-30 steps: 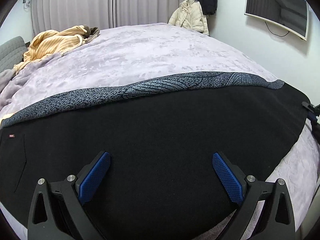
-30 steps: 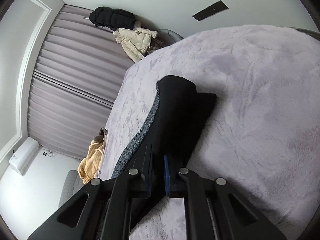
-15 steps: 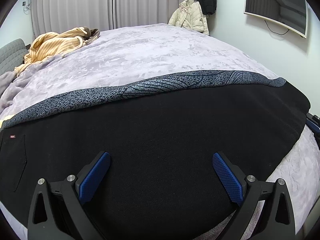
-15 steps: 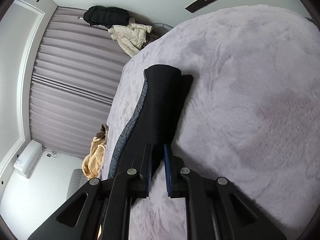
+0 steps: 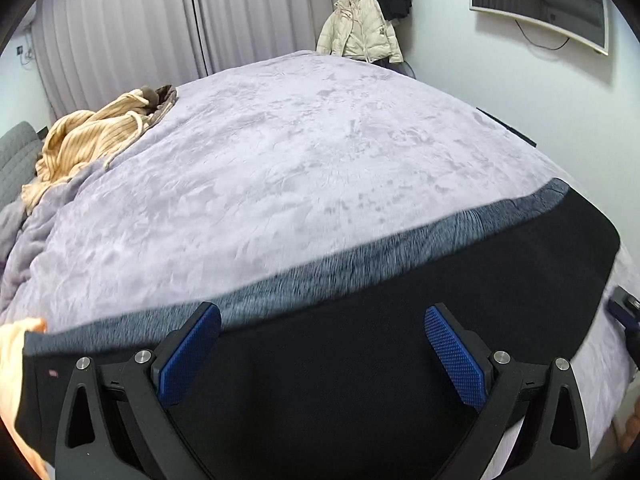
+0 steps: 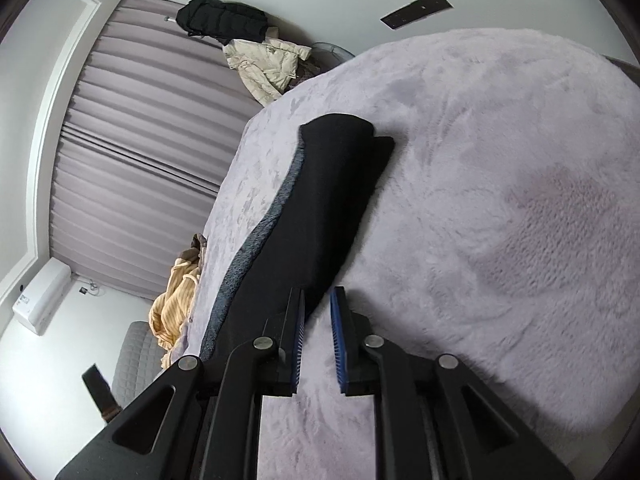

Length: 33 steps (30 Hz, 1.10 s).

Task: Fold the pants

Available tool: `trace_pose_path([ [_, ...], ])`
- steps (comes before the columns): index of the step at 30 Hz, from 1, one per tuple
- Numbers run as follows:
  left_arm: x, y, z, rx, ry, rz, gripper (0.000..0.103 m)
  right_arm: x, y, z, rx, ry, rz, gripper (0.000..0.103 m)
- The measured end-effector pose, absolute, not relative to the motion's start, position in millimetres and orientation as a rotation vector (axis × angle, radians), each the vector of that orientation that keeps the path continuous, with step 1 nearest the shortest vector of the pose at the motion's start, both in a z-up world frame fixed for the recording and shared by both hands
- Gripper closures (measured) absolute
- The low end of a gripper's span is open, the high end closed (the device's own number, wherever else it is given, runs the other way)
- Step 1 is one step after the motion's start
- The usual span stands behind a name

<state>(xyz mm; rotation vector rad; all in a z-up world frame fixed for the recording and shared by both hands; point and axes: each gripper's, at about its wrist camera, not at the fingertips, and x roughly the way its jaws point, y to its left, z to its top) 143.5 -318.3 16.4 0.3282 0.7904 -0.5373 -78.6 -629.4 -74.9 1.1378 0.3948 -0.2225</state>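
The black pants (image 5: 400, 320) lie folded lengthwise across the near edge of the lilac bed (image 5: 300, 160), with a grey patterned strip along their far edge. My left gripper (image 5: 322, 344) is open, its blue pads spread wide just above the pants' middle. In the right wrist view the pants (image 6: 320, 208) stretch away from me. My right gripper (image 6: 318, 340) is at their near end, jaws slightly parted with a narrow gap; bedspread shows between the pads, and the left pad touches the fabric's edge.
A yellow striped garment (image 5: 92, 136) is heaped at the bed's far left, also seen in the right wrist view (image 6: 176, 300). Coats (image 5: 364, 32) hang by the curtains. A wall screen (image 5: 540, 4) is at the right. A grey sofa (image 6: 136, 356) stands beside the bed.
My right gripper's jaws have parted and let go of the pants' end. The left camera view has shifted, with the pants now lower in frame and blurred by motion.
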Motion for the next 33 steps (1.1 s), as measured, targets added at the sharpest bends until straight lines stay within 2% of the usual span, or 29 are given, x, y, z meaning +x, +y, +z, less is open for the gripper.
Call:
trace_pose_path([
  [4, 170, -335, 12, 0.282, 0.86, -0.546, 0.001, -51, -609, -32, 0.971, 0.416, -0.16, 0.086],
  [7, 189, -348, 1, 0.262, 0.929, -0.519, 0.001, 2, -594, -6, 0.852, 0.497, -0.107, 0.086],
  [12, 208, -350, -23, 0.221, 0.976, -0.479, 0.001, 102, -574, -13, 0.724, 0.71, -0.062, 0.086],
  [15, 214, -344, -38, 0.17, 1.006, -0.493, 0.001, 133, -575, -31, 0.691, 0.777, -0.089, 0.087],
  [22, 211, -341, -44, 0.134, 0.969, -0.513, 0.001, 124, -621, -53, 0.907, 0.661, -0.203, 0.089],
  [25, 209, -341, -44, 0.143, 0.95, -0.512, 0.001, 104, -622, -44, 0.931, 0.622, -0.212, 0.087],
  [28, 209, -341, -44, 0.142, 0.95, -0.512, 0.001, 82, -613, -30, 0.947, 0.589, -0.139, 0.074],
  [30, 209, -341, -44, 0.144, 0.948, -0.51, 0.001, 66, -608, -24, 0.937, 0.583, -0.125, 0.046],
  [31, 210, -341, -44, 0.145, 0.947, -0.509, 0.001, 58, -603, -22, 0.919, 0.579, -0.128, 0.043],
  [33, 210, -341, -44, 0.148, 0.944, -0.506, 0.001, 42, -598, -19, 0.883, 0.584, -0.136, 0.043],
])
